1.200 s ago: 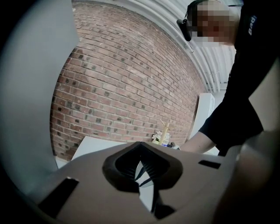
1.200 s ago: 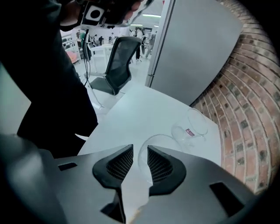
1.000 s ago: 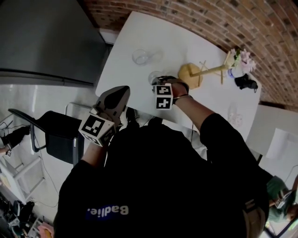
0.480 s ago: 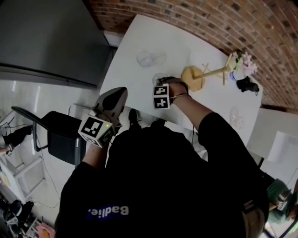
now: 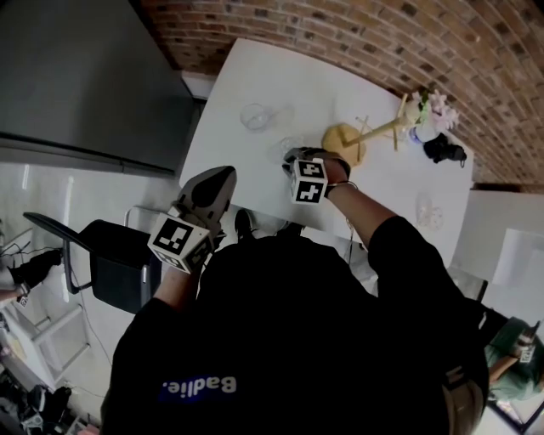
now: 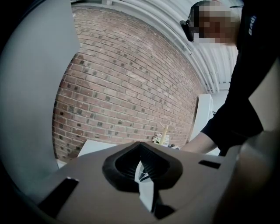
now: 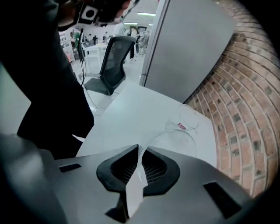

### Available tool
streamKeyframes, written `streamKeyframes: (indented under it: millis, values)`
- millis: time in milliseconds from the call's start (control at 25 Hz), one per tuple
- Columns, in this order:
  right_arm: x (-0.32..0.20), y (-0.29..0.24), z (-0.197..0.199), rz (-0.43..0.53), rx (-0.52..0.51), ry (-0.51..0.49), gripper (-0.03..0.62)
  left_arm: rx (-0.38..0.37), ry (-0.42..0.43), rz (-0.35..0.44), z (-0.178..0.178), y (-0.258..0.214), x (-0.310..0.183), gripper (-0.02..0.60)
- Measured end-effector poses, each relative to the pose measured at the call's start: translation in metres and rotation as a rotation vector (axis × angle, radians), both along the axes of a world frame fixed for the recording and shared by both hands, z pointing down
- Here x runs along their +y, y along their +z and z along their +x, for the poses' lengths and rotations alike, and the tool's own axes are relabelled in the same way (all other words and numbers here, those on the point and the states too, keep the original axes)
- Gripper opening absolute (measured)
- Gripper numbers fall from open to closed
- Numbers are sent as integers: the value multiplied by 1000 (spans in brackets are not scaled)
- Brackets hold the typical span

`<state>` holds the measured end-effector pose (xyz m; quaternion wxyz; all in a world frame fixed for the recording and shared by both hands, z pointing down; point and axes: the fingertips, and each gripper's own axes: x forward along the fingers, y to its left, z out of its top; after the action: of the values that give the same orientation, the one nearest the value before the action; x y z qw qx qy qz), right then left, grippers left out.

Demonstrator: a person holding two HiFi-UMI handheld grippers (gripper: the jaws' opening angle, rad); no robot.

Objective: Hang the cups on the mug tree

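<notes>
1. A white desk [image 5: 246,76] stands against a brick wall [image 5: 357,25].
2. The mug tree [image 5: 344,141] is on the desk's far right part. Only the left gripper view shows its pole [image 6: 165,132] upright beside flowers [image 6: 158,139].
3. The left gripper [image 5: 221,177] [image 6: 140,162] is held off the desk's near edge, its jaws clenched together and empty.
4. The right gripper [image 5: 295,156] is beside the tree's base. The head view hides its jaws. The right gripper view [image 7: 139,151] shows that they have just been closing and now grasp the rim of a clear glass cup [image 7: 173,139] [image 5: 288,145].
5. A second glass cup [image 5: 255,116] [image 7: 189,116] sits farther left on the desk, apart from the first.
</notes>
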<state>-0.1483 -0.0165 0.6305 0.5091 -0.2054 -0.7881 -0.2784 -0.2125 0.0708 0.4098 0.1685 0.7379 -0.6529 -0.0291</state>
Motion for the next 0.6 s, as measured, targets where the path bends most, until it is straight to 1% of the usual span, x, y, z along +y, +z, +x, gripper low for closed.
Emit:
streamKeyframes:
  millis: [160, 400, 520, 600]
  values:
    - [-8, -26, 7, -66, -92, 101, 46, -23, 38, 16, 4, -6, -14, 3]
    - [-18, -82, 18, -216, -262, 252, 46, -44, 120, 2, 21, -10, -39, 3]
    - [-19, -102, 25, -295, -330, 293, 46, -55, 158, 9, 31, -8, -51, 3]
    - [-18, -111, 28, -329, -364, 300, 46, -62, 185, 14, 39, -8, -59, 3]
